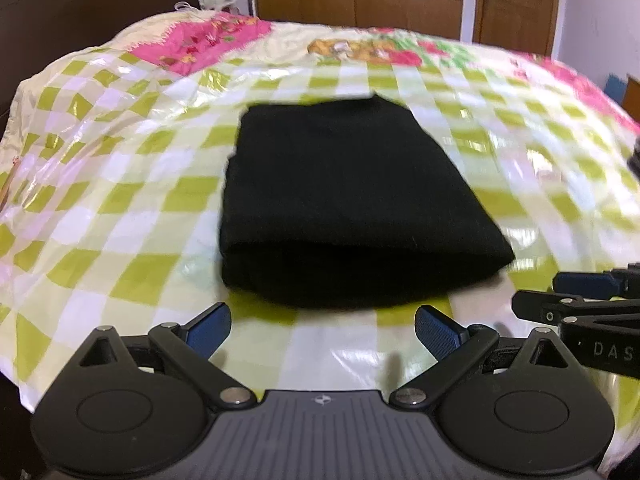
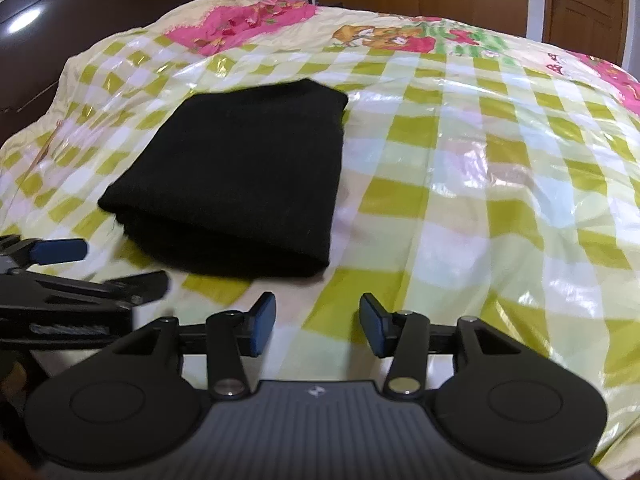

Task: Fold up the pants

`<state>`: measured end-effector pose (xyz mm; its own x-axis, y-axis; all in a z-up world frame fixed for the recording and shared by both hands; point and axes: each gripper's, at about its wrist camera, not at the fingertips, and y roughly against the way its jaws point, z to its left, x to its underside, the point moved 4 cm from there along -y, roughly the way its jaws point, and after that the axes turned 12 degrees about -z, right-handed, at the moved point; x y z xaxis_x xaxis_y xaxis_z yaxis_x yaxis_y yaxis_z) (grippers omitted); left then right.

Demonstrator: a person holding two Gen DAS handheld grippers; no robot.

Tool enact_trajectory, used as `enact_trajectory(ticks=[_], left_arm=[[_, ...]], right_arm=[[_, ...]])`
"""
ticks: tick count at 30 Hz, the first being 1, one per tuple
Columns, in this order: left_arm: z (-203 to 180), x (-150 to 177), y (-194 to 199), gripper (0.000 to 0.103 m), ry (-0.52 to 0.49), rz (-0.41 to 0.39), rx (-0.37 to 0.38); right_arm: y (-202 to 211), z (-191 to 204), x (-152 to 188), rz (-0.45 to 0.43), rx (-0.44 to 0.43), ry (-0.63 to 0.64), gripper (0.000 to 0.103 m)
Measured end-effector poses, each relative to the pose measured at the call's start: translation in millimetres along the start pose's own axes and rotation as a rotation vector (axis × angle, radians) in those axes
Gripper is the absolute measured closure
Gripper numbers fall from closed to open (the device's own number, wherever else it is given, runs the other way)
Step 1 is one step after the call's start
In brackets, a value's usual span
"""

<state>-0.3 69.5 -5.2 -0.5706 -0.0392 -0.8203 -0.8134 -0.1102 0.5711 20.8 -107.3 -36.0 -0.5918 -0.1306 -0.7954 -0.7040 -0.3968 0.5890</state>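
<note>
Left wrist view: both grippers' fingers (image 1: 210, 330) spread wide (holding nothing) beside folded black pants (image 1: 352, 208).

Both wrist cameras look low and forward across the bed (image 1: 120, 184), sharing the nearby folded pants (image 1: 344, 200).

The left gripper (image 1: 323, 330) is matte black plastic, with two round discs flanking a ribbed grey centre plate that bears a small white emblem. Black linkage bars pinned with silver screws carry blue textured finger pads (image 1: 436, 330). The right gripper (image 2: 317, 330) is built alike (white letters "DAS" show on its side).
</note>
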Motion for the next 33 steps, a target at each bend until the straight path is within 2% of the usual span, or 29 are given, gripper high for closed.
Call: enact_trajectory(ticks=[6, 7, 9, 13, 16, 19, 22, 24, 26, 27, 29, 31, 33], left_arm=[[31, -45, -10, 0.0, -0.002, -0.096, 0.005], [35, -51, -17, 0.0, -0.01, -0.099, 0.006], [45, -57, -34, 0.0, -0.018, -0.096, 0.01], [69, -60, -75, 0.0, 0.018, -0.036, 0.053], [80, -57, -98, 0.0, 0.054, 0.002, 0.13], [86, -55, -118, 0.0, 0.077, 0.033, 0.195], [87, -53, -136, 0.0, 0.094, 0.077, 0.273], [91, -49, -145, 0.0, 0.158, 0.111, 0.324], [91, -46, -149, 0.0, 0.196, 0.117, 0.34], [90, -46, -149, 0.0, 0.193, 0.112, 0.337], [82, -51, -147, 0.0, 0.19, 0.096, 0.349], [75, -59, -149, 0.0, 0.175, 0.086, 0.343], [66, -68, -150, 0.005, 0.159, 0.071, 0.371]], right_arm=[[-21, -13, -44, -0.055, -0.025, -0.031, 0.044], [-28, -15, -51, -0.058, -0.037, -0.038, 0.04], [-46, -16, -63, -0.054, -0.071, -0.052, 0.038], [-86, -16, -76, -0.017, -0.125, -0.056, 0.038], [-115, -18, -78, 0.038, -0.183, -0.113, 0.038], [-139, -18, -81, 0.079, -0.247, -0.179, 0.029], [-155, -18, -85, 0.101, -0.282, -0.219, 0.029], [-163, -18, -87, 0.114, -0.298, -0.236, 0.03], [-167, -15, -87, 0.121, -0.303, -0.226, 0.039], [-167, -15, -89, 0.121, -0.303, -0.222, 0.042], [-161, -16, -92, 0.126, -0.303, -0.241, 0.057], [-150, -20, -97, 0.12, -0.305, -0.256, 0.066], [-140, -30, -102, 0.111, -0.288, -0.263, 0.07]])
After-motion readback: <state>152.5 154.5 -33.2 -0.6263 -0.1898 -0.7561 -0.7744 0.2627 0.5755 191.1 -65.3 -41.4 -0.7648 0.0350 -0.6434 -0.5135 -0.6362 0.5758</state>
